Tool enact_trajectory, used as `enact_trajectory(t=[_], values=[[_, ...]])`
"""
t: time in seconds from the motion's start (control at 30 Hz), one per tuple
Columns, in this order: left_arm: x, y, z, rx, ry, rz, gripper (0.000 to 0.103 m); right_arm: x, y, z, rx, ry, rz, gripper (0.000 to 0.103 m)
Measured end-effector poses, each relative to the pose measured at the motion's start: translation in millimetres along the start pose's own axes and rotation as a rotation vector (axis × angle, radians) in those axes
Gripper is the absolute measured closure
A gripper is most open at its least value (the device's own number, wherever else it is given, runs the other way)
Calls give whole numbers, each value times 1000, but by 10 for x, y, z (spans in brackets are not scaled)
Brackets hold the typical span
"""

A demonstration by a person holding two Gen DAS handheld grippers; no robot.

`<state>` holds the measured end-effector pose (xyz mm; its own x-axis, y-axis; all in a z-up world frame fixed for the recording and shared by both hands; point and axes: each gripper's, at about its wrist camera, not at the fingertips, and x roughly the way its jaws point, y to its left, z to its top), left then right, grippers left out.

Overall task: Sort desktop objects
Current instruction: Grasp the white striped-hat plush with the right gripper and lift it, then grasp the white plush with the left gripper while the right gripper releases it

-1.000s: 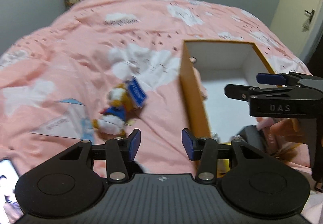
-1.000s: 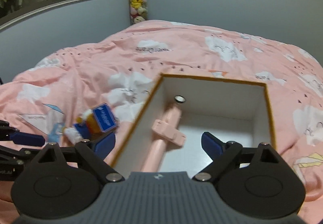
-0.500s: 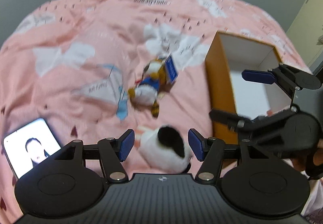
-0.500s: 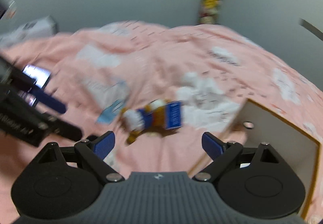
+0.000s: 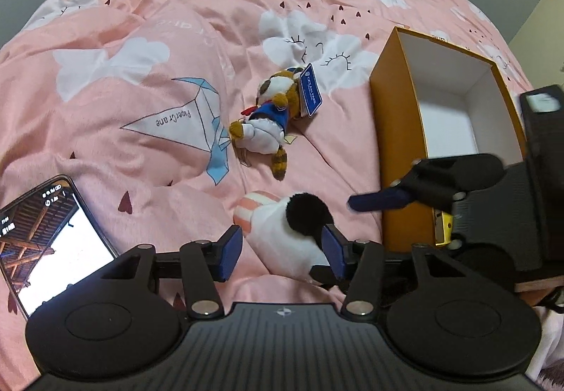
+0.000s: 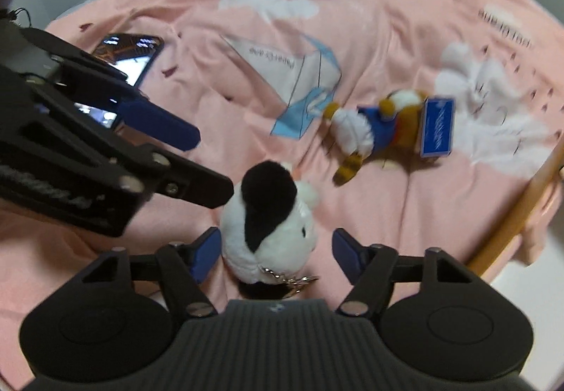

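Now both tools bracket the white-and-black plush, unlike a second ago, when the right tool hung over the orange box. The left tool and the right are closing, pads not yet pressing. The pink bedspread reads "PaperCrane".
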<state>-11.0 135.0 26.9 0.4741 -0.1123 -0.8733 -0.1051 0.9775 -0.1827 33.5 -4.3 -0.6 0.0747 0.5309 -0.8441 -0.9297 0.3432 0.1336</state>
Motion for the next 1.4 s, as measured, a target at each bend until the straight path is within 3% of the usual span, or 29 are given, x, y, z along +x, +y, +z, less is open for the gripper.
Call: enact_trajectory(t=[0.17, 0.23, 0.4, 0.53, 0.73, 0.93, 1.07, 1.23, 1.4], values=[[-16, -9, 10, 24, -18, 16, 44, 214, -127, 54, 102, 47, 78, 36], [-20, -18, 21, 38, -28, 26, 44, 256, -172, 49, 140, 60, 109, 42], [-34, -45, 74, 93, -48, 44, 44, 42, -388, 78, 212, 5, 111, 50], [-30, -136, 110, 171, -74, 61, 44, -133, -703, 167, 363, -17, 141, 51], [83, -390, 15, 327, -81, 61, 44, -301, -995, 204, 604, -31, 117, 51], [207, -486, -27, 316, -58, 23, 44, -366, -1030, 171, 767, 13, 59, 52], [236, -545, -43, 309, -49, -14, 44, -192, -1028, 233, 814, -13, 121, 55], [350, -505, -71, 240, -16, 25, 44, -73, -978, 322, 772, -37, 138, 55], [415, -467, -42, 181, 4, -5, 41, -254, -967, 277, 666, -65, 53, 54]])
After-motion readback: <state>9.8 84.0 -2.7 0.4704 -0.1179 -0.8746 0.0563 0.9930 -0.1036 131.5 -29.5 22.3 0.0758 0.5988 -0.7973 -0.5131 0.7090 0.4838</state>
